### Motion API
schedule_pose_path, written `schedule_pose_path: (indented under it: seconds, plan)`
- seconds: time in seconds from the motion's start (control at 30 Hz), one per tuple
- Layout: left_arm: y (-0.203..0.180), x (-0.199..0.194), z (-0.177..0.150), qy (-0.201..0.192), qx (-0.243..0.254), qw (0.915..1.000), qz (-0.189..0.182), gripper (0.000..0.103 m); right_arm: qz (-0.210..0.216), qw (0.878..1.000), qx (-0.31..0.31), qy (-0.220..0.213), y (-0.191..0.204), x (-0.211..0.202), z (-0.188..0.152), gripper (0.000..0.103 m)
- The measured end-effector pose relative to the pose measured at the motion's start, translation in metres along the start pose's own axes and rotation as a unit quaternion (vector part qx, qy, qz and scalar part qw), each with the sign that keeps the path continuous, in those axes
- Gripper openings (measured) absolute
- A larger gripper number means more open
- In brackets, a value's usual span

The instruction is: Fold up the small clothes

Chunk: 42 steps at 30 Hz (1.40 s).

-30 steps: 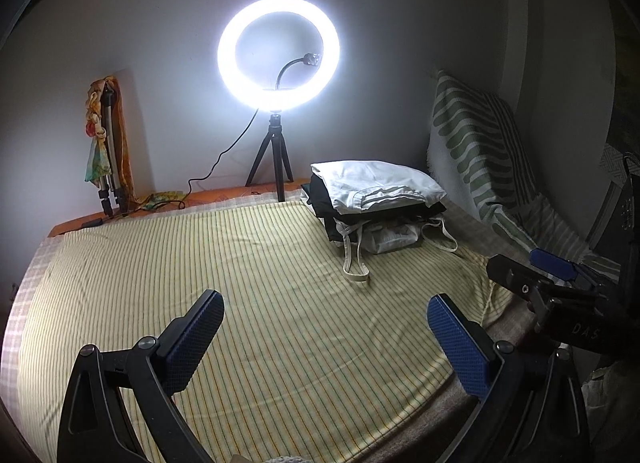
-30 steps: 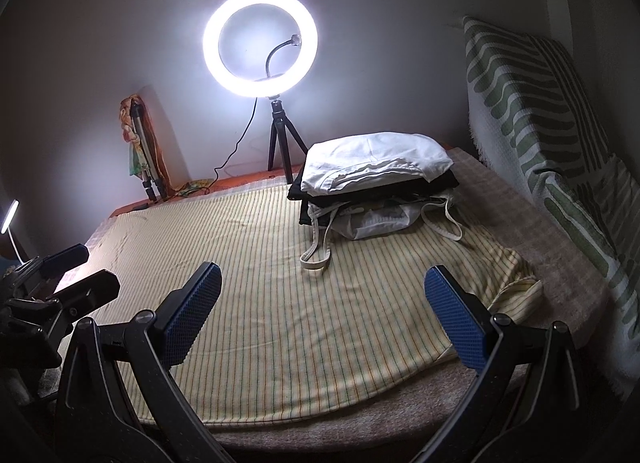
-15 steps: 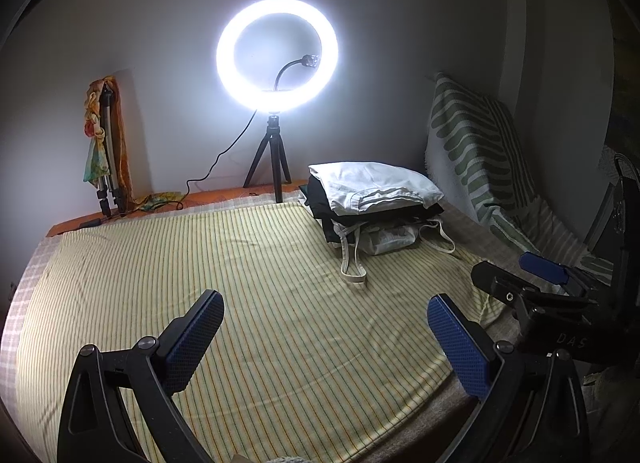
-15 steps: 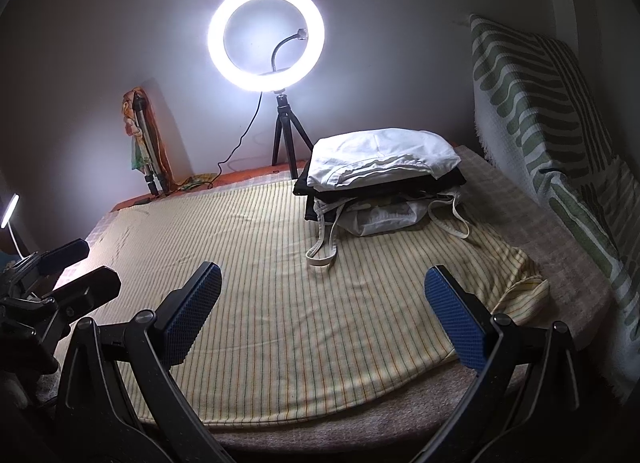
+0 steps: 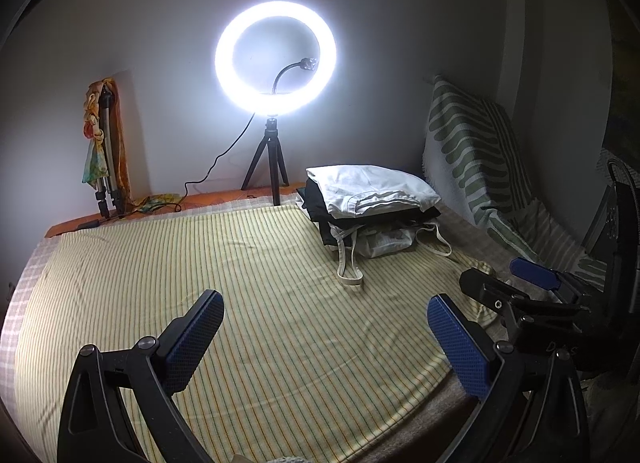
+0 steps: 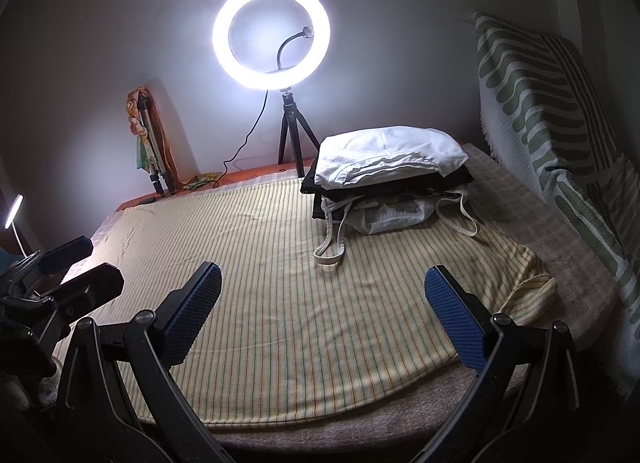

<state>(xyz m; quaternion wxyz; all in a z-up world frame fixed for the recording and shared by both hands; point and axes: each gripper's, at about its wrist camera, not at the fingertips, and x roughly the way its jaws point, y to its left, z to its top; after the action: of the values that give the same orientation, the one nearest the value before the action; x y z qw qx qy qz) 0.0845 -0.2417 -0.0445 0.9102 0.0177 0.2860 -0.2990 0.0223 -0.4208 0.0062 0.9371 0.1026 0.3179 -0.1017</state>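
Note:
A pile of folded clothes (image 5: 372,203) sits at the far right of the bed on the yellow striped sheet (image 5: 240,283): a white garment (image 6: 388,159) on top, black ones under it, and a cream piece with straps (image 6: 332,247) at the bottom. My left gripper (image 5: 324,339) is open and empty, held above the sheet's near edge. My right gripper (image 6: 320,315) is open and empty too, also short of the pile. The right gripper shows at the right of the left wrist view (image 5: 520,291); the left gripper shows at the left of the right wrist view (image 6: 60,275).
A lit ring light on a small tripod (image 5: 276,63) stands at the back edge of the bed. A folded tripod with a scarf (image 5: 104,151) leans in the back left corner. A green patterned blanket (image 6: 552,111) hangs along the right side.
Both grippers have drifted a little, so the scene shifts slightly in each view. Both stay open and empty. The clothes have not moved.

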Motion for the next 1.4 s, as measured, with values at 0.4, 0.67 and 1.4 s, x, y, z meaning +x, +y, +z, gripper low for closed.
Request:
schedule_pose_path:
  seconds: [0.4,0.67,1.4]
  plan:
    - [-0.0019,-0.0003,0.0003,0.000,0.001,1.0000,0.001,0.103,0.006,1.000,0.002,0.002,0.0012,0.0026,-0.0010,0.103]
    - [-0.0033,-0.0009,0.0020,-0.003,0.001,1.0000,-0.001,0.103,0.005,1.000,0.002,0.002,0.0015,0.0022,-0.0012,0.103]
    - [-0.0033,-0.0023,0.0046,-0.006,0.002,1.0000,0.001,0.103,0.009,1.000,-0.001,0.003,0.0059,0.0038,-0.0002,0.103]
